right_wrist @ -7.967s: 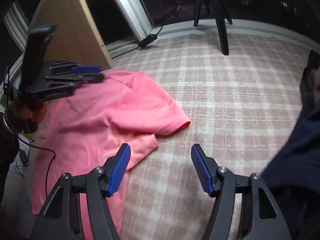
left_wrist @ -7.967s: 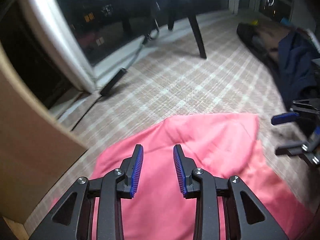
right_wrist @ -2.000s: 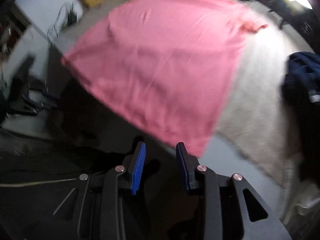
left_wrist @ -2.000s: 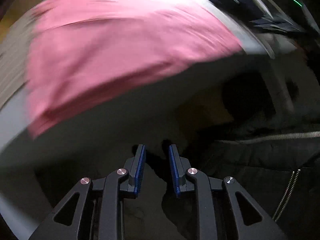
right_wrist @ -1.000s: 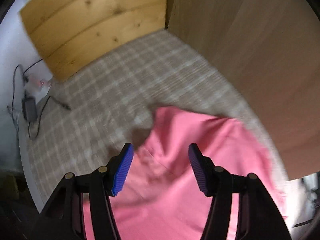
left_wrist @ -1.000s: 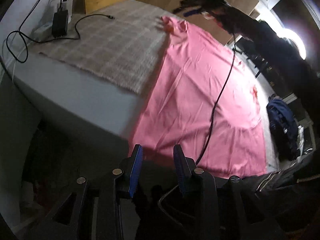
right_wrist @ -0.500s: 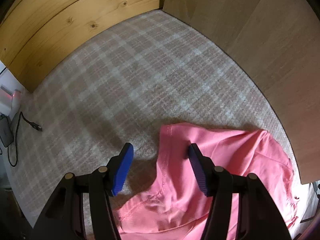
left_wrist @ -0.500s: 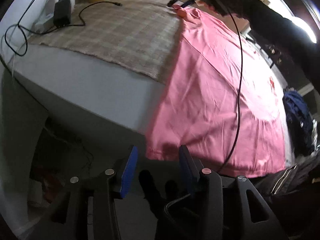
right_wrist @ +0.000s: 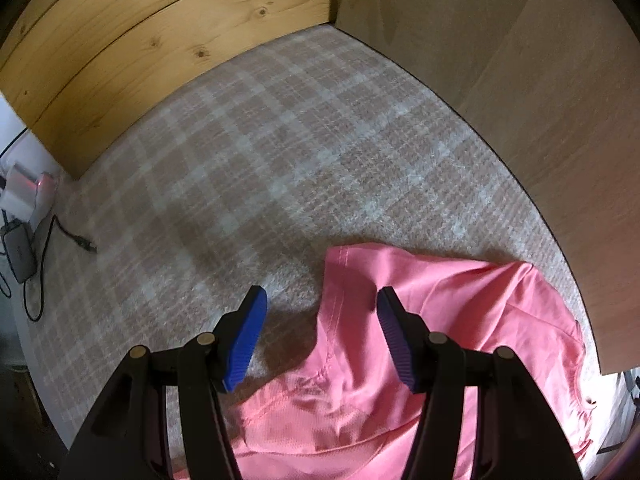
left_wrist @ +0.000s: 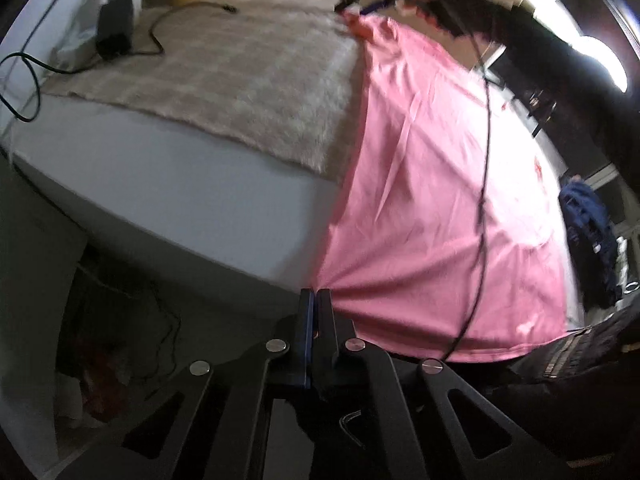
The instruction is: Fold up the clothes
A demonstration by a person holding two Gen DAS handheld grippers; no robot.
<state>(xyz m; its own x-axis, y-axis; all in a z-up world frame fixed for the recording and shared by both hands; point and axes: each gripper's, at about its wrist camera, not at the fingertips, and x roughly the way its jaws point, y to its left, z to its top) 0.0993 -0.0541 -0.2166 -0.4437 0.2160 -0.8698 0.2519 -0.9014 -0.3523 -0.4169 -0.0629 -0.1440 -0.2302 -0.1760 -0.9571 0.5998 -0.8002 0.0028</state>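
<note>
Beige-and-white plaid blanket (right_wrist: 280, 152): fleecy cover over the bed top, edge ending short of the mattress side.
Mattress (left_wrist: 168, 184): pale grey-white, side face exposed below the blanket edge.
Headboard (right_wrist: 160, 40): knotty pine planks, upright at the blanket's far end.
Side panel (right_wrist: 520, 80): light wood-grain board, upright, meeting the headboard at a corner.
Power adapter (left_wrist: 116, 26): black, on the white ledge beside the bed, black cable trailing onto the blanket.
Navy garment (left_wrist: 592, 240): bunched at the far right edge of the bed, apart from the shirt.
Pink T-shirt (left_wrist: 432, 184): spread lengthwise on the blanket, lightly creased, hem hanging over the mattress edge; sleeve (right_wrist: 344, 280) and collar area rumpled near the headboard end.
Left gripper (left_wrist: 313, 308): blue pads pressed together, pinching the hem corner of the pink T-shirt at the mattress edge, fabric fanning in tension lines from the pinch.
Right gripper (right_wrist: 320, 332): blue pads spread wide, straddling the sleeve edge; contact with the fabric not discernible.
</note>
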